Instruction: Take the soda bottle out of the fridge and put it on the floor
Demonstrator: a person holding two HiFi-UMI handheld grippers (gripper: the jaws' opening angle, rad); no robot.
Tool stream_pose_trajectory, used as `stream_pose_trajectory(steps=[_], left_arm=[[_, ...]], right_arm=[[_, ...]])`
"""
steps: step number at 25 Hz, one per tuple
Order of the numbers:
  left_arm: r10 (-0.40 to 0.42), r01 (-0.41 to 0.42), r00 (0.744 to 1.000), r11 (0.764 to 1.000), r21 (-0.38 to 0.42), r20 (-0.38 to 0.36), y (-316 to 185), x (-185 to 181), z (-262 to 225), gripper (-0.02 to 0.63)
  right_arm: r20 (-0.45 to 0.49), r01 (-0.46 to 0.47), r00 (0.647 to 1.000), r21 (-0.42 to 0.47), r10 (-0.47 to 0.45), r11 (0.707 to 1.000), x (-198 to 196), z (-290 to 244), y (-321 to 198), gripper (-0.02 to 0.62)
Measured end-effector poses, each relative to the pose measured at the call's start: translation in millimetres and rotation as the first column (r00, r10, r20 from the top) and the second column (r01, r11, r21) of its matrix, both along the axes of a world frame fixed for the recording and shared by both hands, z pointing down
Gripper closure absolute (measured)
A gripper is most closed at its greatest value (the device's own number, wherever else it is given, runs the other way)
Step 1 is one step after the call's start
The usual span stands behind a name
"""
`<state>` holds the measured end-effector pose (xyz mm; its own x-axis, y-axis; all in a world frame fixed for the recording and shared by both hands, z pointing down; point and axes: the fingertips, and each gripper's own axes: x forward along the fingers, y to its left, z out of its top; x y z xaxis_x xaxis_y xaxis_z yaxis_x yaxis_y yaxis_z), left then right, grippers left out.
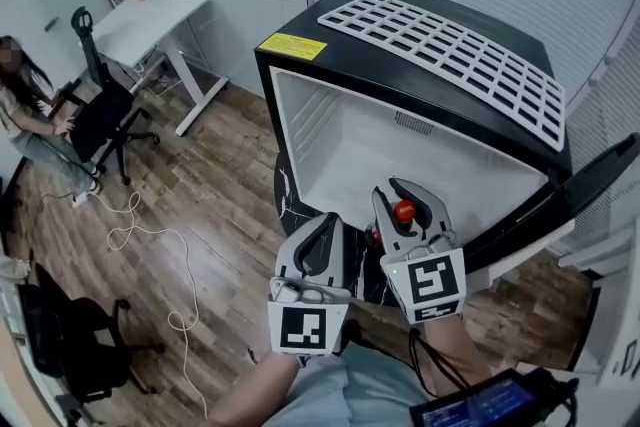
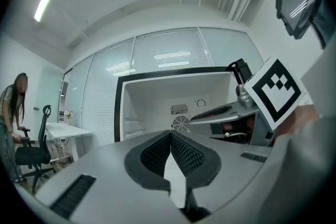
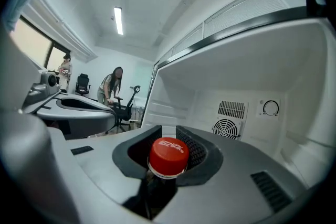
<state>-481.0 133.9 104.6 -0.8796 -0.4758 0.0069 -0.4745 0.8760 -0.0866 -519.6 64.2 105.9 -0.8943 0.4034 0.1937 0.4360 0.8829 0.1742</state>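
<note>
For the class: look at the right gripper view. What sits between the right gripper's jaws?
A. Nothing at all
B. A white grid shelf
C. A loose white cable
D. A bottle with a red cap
D: the right gripper has its jaws closed around the soda bottle, whose red cap shows between the pads in front of the open fridge.

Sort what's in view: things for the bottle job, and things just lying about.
Job: soda bottle, gripped in the right gripper; fridge, open; floor.
Lying about: grille on the fridge top; desk; chair; cable; left gripper, shut and empty.
</note>
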Motion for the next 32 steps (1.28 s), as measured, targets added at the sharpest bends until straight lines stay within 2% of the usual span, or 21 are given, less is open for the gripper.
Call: stream_pose_trajectory(steps=[6,15,22,27,32], left_arm=[[0.018,-0.018,1.0,1.0,-0.011,0.001,23.1,12.3,-0.2,0.591],[0.111,-0.111,0.994,0.994,0.006,-0.002,62.7,22.0,-13.4,0.59],[0.207,-0.206,0.978,0.978,0.013,-0.003,79.8,34.5,-12.1,0.591],[0.314,-0.314,0.949,0.949,0.019,0.006,68.6,46.1,-12.8,0.59],[0.456,-0.456,0.89,0.89,0.013,-0.004,36.7,64.2,-3.4,0.589]], right_arm=[[-0.002,-0.039,0.999,-0.001,0.039,0.999,13.4,-5.5,15.4,0.497],[0.002,-0.137,0.99,-0.036,0.138,0.99,41.8,-19.4,50.6,0.497],[0.015,-0.238,0.971,-0.031,0.239,0.971,69.7,-21.4,66.2,0.497],[0.064,-0.314,0.947,-0.022,0.315,0.949,91.8,-21.4,62.4,0.497],[0.084,-0.43,0.898,-0.035,0.431,0.902,126.3,-25.7,45.3,0.497]])
